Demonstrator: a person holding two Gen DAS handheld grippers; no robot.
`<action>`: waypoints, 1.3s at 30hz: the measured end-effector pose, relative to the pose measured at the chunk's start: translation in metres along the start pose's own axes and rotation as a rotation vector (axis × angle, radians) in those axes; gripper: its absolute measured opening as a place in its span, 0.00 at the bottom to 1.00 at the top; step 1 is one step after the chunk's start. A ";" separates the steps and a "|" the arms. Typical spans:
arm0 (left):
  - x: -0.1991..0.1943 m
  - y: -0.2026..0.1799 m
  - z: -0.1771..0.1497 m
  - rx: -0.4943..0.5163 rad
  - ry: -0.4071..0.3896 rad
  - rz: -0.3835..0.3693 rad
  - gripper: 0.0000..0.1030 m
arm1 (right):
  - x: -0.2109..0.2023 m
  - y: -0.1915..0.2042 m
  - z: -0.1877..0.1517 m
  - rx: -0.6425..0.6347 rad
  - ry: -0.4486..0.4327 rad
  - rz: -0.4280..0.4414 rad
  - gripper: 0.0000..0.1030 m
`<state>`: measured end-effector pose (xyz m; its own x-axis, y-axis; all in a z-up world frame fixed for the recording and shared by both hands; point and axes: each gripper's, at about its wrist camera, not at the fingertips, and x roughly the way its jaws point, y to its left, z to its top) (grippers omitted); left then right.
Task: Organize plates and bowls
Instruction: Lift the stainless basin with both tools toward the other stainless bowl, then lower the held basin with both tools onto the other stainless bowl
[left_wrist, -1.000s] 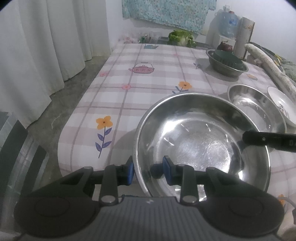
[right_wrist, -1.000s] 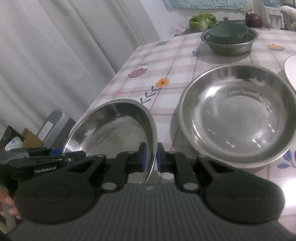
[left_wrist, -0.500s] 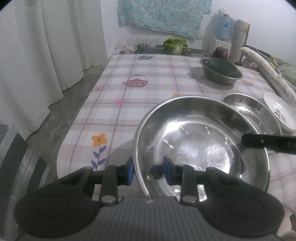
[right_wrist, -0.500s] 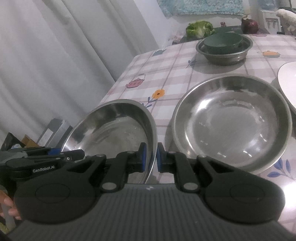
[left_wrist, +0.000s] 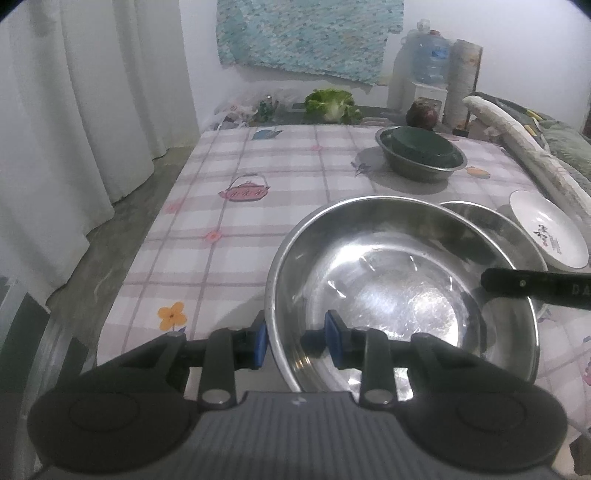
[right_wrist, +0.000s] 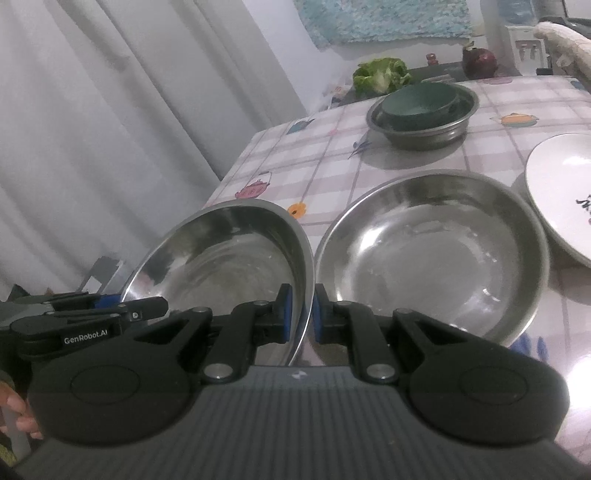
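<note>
I am holding a large steel bowl (left_wrist: 402, 291) with both grippers: left gripper (left_wrist: 295, 341) straddling its near rim, right gripper (right_wrist: 301, 314) clamping its right rim, a second steel bowl (right_wrist: 432, 251) sitting at two o'clock.

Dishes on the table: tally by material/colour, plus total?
Steel bowls: 3 (held bowl, flat bowl, far bowl)
Green bowl: 1 (nested in the far bowl)
White plate: 1 ()
Total: 5
</note>
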<state>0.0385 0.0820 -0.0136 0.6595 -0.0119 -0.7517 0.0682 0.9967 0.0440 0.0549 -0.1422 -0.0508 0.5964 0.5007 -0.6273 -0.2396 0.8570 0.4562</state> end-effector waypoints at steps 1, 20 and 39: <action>0.000 -0.003 0.002 0.005 -0.002 -0.004 0.31 | -0.001 -0.002 0.001 0.004 -0.003 -0.003 0.10; 0.020 -0.069 0.040 0.108 -0.031 -0.097 0.31 | -0.041 -0.061 0.014 0.085 -0.076 -0.092 0.11; 0.056 -0.118 0.058 0.176 0.014 -0.138 0.31 | -0.050 -0.115 0.014 0.177 -0.082 -0.152 0.13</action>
<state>0.1106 -0.0413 -0.0230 0.6248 -0.1446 -0.7672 0.2873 0.9563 0.0538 0.0632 -0.2675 -0.0633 0.6771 0.3500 -0.6473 -0.0089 0.8835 0.4684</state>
